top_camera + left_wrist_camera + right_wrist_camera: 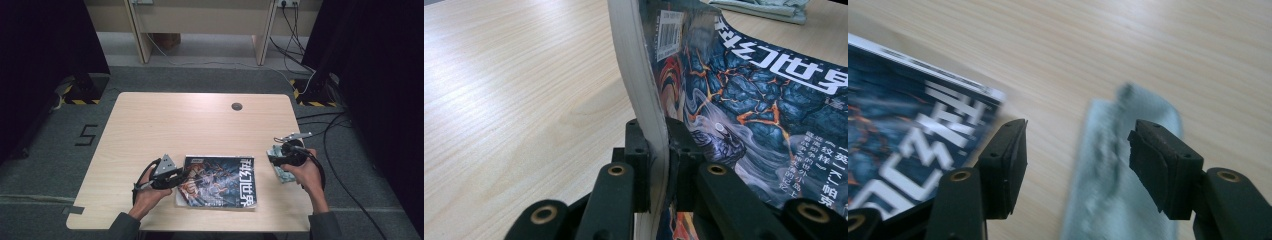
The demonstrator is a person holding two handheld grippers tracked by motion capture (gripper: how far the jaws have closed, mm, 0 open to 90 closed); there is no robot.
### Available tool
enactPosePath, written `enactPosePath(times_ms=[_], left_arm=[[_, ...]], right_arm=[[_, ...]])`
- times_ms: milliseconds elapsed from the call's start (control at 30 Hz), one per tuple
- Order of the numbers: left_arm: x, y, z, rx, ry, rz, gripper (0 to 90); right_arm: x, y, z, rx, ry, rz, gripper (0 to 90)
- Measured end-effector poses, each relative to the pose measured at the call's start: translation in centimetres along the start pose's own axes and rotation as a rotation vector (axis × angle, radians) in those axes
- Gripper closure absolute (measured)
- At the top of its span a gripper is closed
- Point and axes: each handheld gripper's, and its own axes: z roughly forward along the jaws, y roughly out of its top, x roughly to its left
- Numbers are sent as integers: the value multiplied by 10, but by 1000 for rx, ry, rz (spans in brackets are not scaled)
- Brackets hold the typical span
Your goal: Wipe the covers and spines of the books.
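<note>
A magazine (220, 181) with a dark blue and orange cover and white lettering lies near the front edge of the wooden table (200, 125). My left gripper (183, 176) is shut on the magazine's left edge; in the left gripper view both pads clamp the page block of the magazine (744, 85), which bends upward. My right gripper (272, 161) hovers at the right, open, above a folded pale green cloth (281, 172). In the right gripper view the cloth (1120, 175) lies below the gap between the jaws of my right gripper (1078, 160), with a corner of the magazine (913, 135) at the left.
A small round grommet (236, 106) sits in the table's far middle. A small metal clip-like object (296, 135) lies by the right edge. Cables (340, 150) run over the carpet to the right. Dark curtains flank both sides.
</note>
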Motion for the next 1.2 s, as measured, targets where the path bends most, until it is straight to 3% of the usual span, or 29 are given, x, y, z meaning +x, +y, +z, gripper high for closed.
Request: enactPosePath(times_ms=[133,300,500,867,1000,1200], left_arm=[[-2,1,0,0,4,5,818],[-1,2,-1,2,0,2,816],[-1,2,-1,-1,1,9,813],[0,2,-1,2,-2,5,806],[0,2,-1,0,-3,2,803],[0,2,0,-3,-5,-2,801]], right_arm=[[-19,-12,3,31,-84,36,420],[-28,-21,8,48,-82,59,418],[-20,-22,16,67,-64,29,409],[-5,-21,34,131,-74,-19,365],[-4,-20,31,113,-72,1,342],[1,-20,31,116,-68,-28,314]])
